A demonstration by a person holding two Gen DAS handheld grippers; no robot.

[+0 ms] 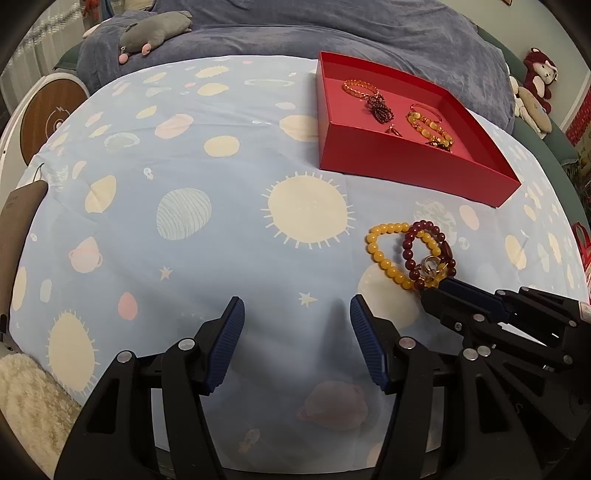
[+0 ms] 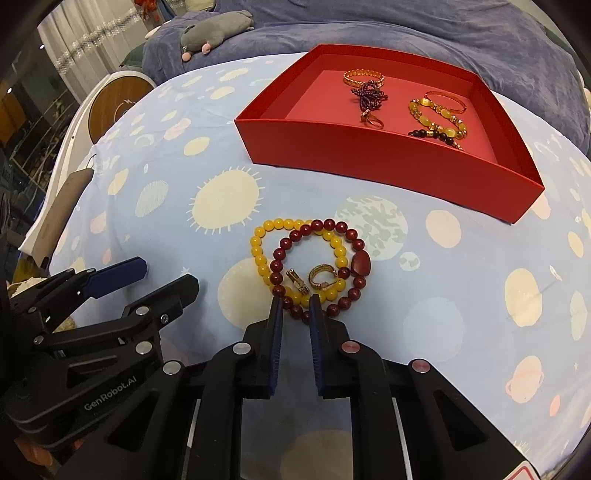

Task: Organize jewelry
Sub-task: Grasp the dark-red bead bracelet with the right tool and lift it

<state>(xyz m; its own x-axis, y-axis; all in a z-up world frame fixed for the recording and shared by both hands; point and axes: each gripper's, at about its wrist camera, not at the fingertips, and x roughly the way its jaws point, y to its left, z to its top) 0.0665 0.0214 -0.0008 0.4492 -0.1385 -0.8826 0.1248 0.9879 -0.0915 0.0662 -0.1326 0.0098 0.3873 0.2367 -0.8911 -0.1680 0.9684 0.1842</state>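
While looking along the right gripper, saw its ribbed blue pads narrowed to a slim gap, straddling the near arc of two overlapping bead bracelets. Could not tell whether the pads actually pressed the beads or only flanked them.

Noted the yellow bracelet, round glossy beads, looped to the left, and the dark red bracelet, round polished beads with one larger flat red stone on its right side, crossing over it. Found two small gold rings inside the loops, one ribbed, one a thin band. Placed all of these on a smooth cotton sheet of pale blue, printed with cream suns and planets, near the middle of the scene.

Saw the left gripper spread wide with nothing between its pads, hanging above bare sheet just left of the bracelets.

Farther off, to the right, found a shallow red cardboard box, square with straight walls. Counted inside it a gold chain bangle, a tangled dark purple bead strand, a thin orange bangle and an amber bead bracelet.

Beyond, made out a soft blue blanket and a gray plush toy at far left.
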